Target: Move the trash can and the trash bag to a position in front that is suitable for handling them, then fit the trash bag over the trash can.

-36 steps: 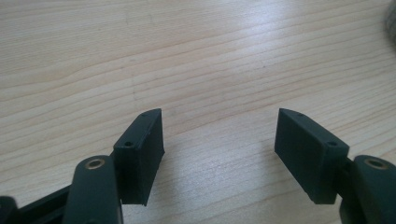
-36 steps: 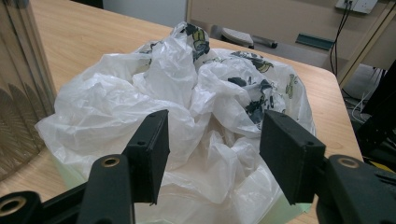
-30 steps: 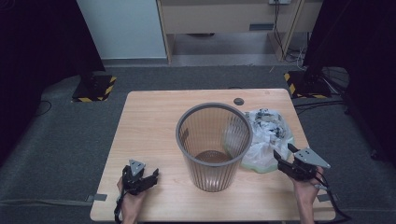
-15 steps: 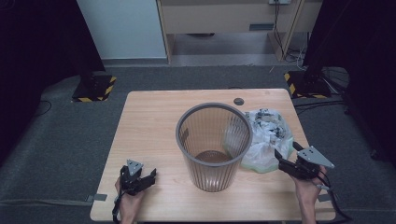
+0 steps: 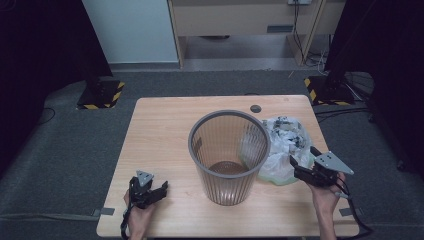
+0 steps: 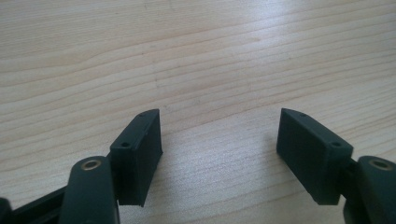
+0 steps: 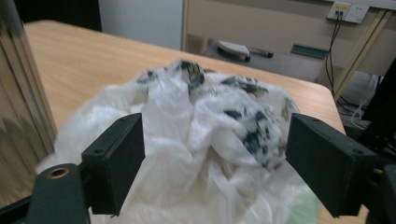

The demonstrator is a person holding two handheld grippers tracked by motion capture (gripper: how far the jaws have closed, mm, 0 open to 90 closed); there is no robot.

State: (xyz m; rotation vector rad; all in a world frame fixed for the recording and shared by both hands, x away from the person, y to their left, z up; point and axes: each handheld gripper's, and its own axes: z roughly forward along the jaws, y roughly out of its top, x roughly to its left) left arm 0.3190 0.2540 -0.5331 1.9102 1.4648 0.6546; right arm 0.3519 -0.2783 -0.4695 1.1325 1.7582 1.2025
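Crumpled plastic bag [image 7: 210, 140] just ahead of right hand-held gripper [image 7: 215, 154], jaws just opened wide, beside bin [image 5: 229, 150]

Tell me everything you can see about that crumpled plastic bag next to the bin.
The plastic bag is thin, whitish and see-through, crumpled into a loose heap with dark printed patches on top and a pale green tinge at its near edge. It lies on the wooden table, at the far right, right beside the grey ribbed bin; whether they touch is unclear. The right gripper faces it with jaws open; the pads do not press on it.
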